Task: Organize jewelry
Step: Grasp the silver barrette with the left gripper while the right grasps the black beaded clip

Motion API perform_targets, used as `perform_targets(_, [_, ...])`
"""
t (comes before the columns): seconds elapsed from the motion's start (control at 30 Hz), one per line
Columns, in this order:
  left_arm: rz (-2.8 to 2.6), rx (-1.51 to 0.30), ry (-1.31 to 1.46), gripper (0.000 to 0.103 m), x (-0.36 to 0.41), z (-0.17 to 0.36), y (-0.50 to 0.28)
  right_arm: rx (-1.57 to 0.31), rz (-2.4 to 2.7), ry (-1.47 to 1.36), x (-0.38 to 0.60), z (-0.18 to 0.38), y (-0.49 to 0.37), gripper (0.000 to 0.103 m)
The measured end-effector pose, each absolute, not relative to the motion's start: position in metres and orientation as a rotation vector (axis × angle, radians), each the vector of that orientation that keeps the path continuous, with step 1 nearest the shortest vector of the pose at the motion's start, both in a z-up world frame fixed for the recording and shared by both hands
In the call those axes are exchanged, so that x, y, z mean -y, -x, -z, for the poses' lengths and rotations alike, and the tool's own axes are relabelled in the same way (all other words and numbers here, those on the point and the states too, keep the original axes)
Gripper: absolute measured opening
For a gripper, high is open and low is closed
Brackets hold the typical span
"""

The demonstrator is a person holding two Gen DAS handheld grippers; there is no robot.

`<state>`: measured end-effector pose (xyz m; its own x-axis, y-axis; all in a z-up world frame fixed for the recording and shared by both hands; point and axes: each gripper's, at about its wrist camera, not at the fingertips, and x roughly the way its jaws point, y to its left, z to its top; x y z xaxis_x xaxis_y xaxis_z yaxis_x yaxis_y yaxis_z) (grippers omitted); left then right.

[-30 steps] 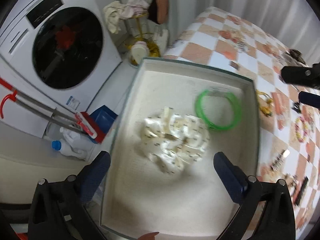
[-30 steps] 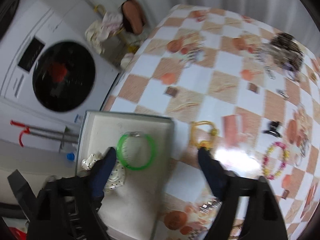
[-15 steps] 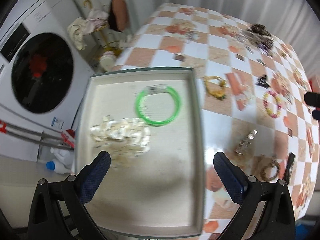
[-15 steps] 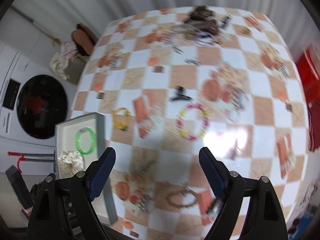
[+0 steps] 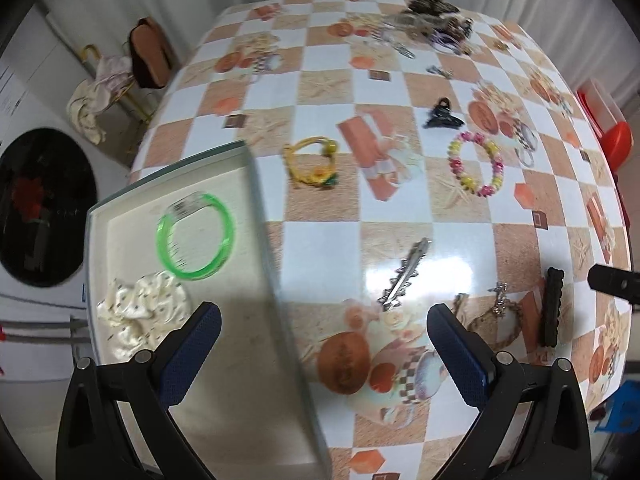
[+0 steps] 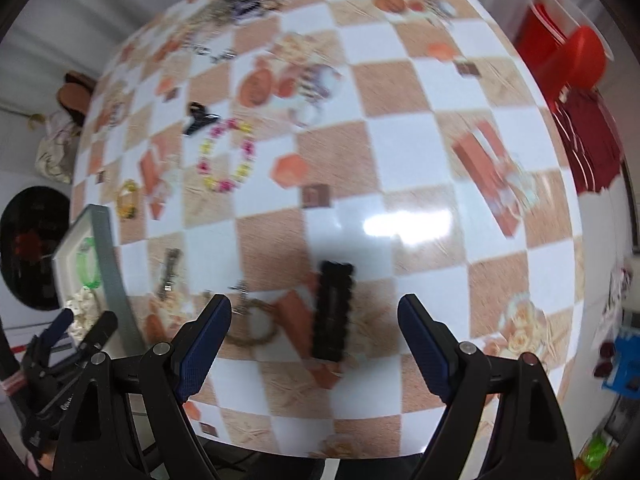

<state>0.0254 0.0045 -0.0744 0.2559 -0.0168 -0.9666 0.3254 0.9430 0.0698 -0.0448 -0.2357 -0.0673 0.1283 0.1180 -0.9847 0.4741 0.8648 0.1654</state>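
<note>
A white tray (image 5: pixel 256 200) at the table's left edge holds a green bangle (image 5: pixel 195 236) and a cream scrunchie (image 5: pixel 140 312). On the checkered cloth lie a yellow bracelet (image 5: pixel 314 162), a pink and yellow bead bracelet (image 5: pixel 476 164), a black claw clip (image 5: pixel 442 114), a silver hair clip (image 5: pixel 406 274), a brown braided bracelet (image 5: pixel 496 320) and a black rectangular clip (image 5: pixel 550 306). My left gripper (image 5: pixel 322 344) hangs open over the tray's right rim, holding nothing. My right gripper (image 6: pixel 314 336) stands open above the black rectangular clip (image 6: pixel 332 308), apart from it.
A heap of dark jewelry (image 5: pixel 434 20) lies at the table's far edge. A washing machine (image 5: pixel 36 208) stands left of the table, a red container (image 6: pixel 568 52) to the right. The left gripper (image 6: pixel 64 344) shows at the right wrist view's lower left.
Both grippers have swept rightward from over the tray to over the table and rolled. The right one now hangs over the black clip. Both stayed open and empty.
</note>
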Motion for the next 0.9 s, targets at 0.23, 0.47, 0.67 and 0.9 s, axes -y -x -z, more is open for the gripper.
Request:
perform_targets(0.23, [0.275, -1.323, -0.329, 0.103, 0.022, 0.093, -0.035, -1.477, 0.329, -0.521, 0.247, 0.091, 0.054, 0.087])
perform_targets(0.47, [0.289, -1.363, -0.346, 0.103, 0.036, 0.116, -0.044, -1.507, 0.354, -0.518, 0.248, 0.112, 0.053, 0.087])
perform_targets(0.67, [0.295, -1.381, -0.351, 0.097, 0.041, 0.131, -0.05, -1.531, 0.356, -0.505, 0.24, 0.13, 0.05, 0.087])
perform_targets(0.9, [0.301, -1.405, -0.34, 0.088, 0.046, 0.143, -0.048, -1.56, 0.399, -0.391, 0.218, 0.145, 0.048, 0.086])
